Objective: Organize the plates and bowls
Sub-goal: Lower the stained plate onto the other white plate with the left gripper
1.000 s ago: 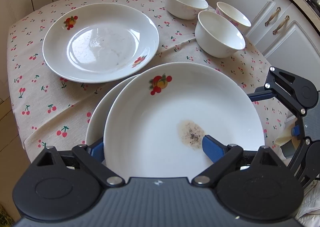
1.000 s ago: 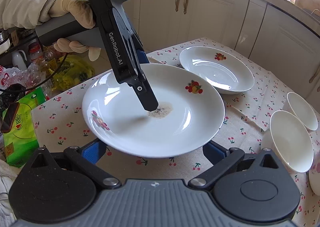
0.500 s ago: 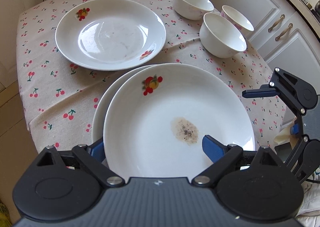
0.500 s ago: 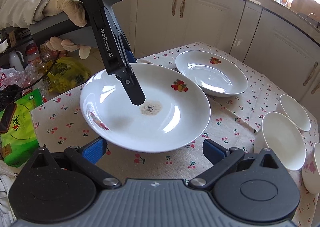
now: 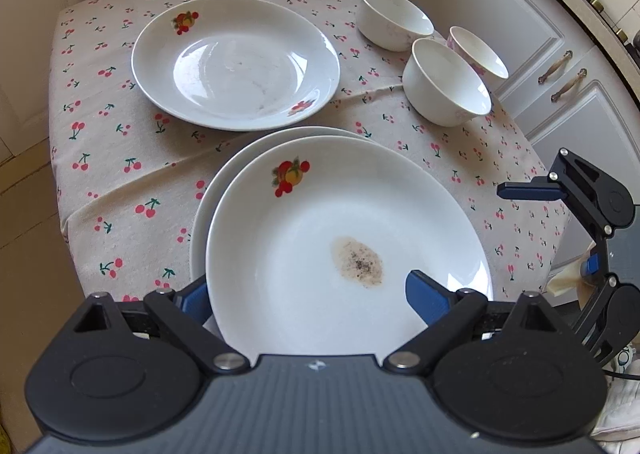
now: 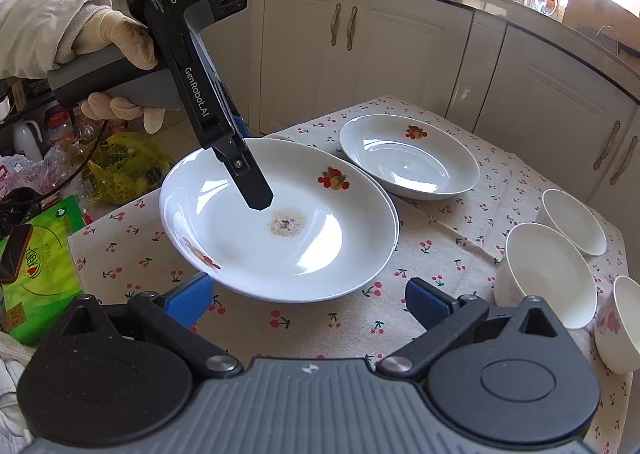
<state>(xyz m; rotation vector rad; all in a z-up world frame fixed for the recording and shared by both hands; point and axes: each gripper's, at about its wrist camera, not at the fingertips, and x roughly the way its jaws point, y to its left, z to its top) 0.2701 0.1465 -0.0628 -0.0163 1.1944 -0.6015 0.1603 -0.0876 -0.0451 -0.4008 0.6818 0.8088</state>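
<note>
My left gripper (image 5: pixel 308 300) has its fingers pinching the near rim of the stained plate (image 5: pixel 348 254), one finger on top by the brown smear and the other underneath. I hold this plate just above a second plate (image 5: pixel 224 181), whose edge peeks out to the left and behind it; I cannot tell whether they touch yet. My right gripper (image 6: pixel 308 296) waits with its fingers spread and holding nothing, just in front of the stained plate.

Beyond the stained plate, a third plate (image 5: pixel 236 61) lies alone on the cherry-print cloth of the counter (image 5: pixel 120 181). Behind and to the right of the stained plate, three bowls (image 5: pixel 446 81) stand close together, each on the cloth, none nested.

So I judge the task barely begun: one plate is nearly stacked, the third plate is left to join, and the bowls are all left to gather.

Against a second ago, the stained plate sits more squarely over the second plate, and my left gripper has drawn back and up, so the far plate and bowls look farther off.
</note>
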